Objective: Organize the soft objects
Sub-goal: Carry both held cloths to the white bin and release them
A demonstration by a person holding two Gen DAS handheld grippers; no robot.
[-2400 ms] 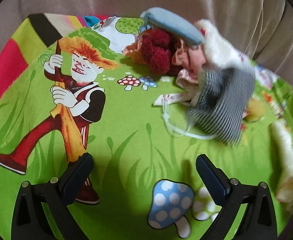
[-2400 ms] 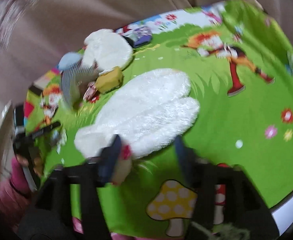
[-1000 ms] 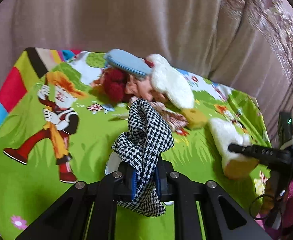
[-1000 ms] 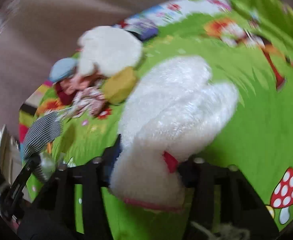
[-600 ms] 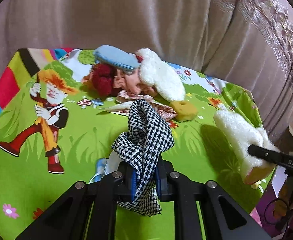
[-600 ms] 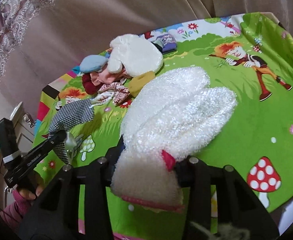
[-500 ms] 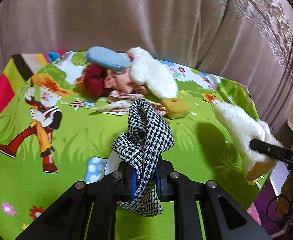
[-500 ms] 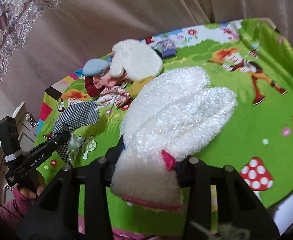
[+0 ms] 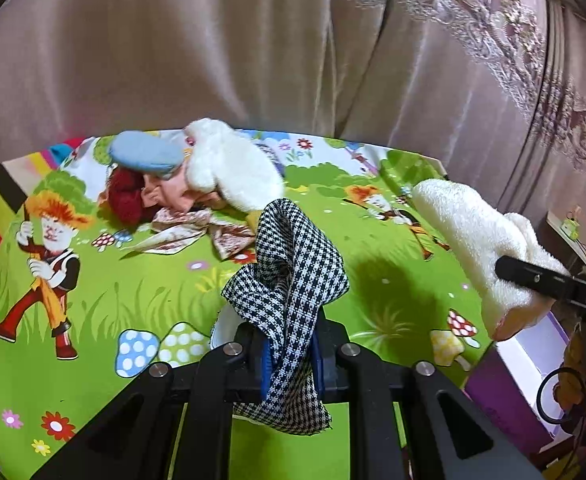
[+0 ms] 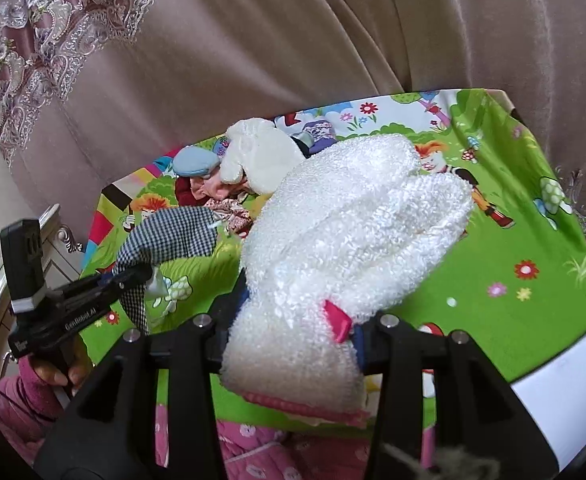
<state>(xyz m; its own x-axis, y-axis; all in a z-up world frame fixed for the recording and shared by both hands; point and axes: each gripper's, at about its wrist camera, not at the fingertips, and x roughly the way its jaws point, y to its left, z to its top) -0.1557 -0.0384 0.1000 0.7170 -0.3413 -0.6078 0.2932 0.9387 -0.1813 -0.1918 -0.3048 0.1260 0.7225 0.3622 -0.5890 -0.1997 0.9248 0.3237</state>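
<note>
- The left tongs (image 9: 291, 354) point downward over the tabletop (image 9: 105, 292), jaws drawn narrow and pinching a houndstooth cloth (image 9: 293, 280); a hand in a pink sleeve (image 10: 59, 374) grips the handle from below.
- The right tongs (image 10: 299, 334) also tilt downward, jaws part-way apart and clamped on the cuff end of a fluffy white mitt (image 10: 345, 240), which stands up ahead of them.
- The houndstooth cloth is a thin black-and-white woven check; it loops up in front of the left tongs and one end hangs down behind the pads.
- The mitt is thick, nubbly terry, rounded in two lobes, with a pink trimmed cuff and a small pink tab beside the right pad.
- Ahead of both tongs, at the far edge, lies a pile: a flat blue cap (image 9: 147, 156), a dark red woolly piece (image 9: 127, 196), a plush white piece (image 9: 233, 170) and a floral printed cloth (image 9: 197, 234).
- The tabletop cover is smooth and glossy, bright green with cartoon figures, mushrooms and flowers.
- Beige curtain folds (image 9: 213, 40) with lace edging hang beyond it.
- Lettering "GenRobot.AI" shows on the left tongs' side; "DAS" on the right's.
</note>
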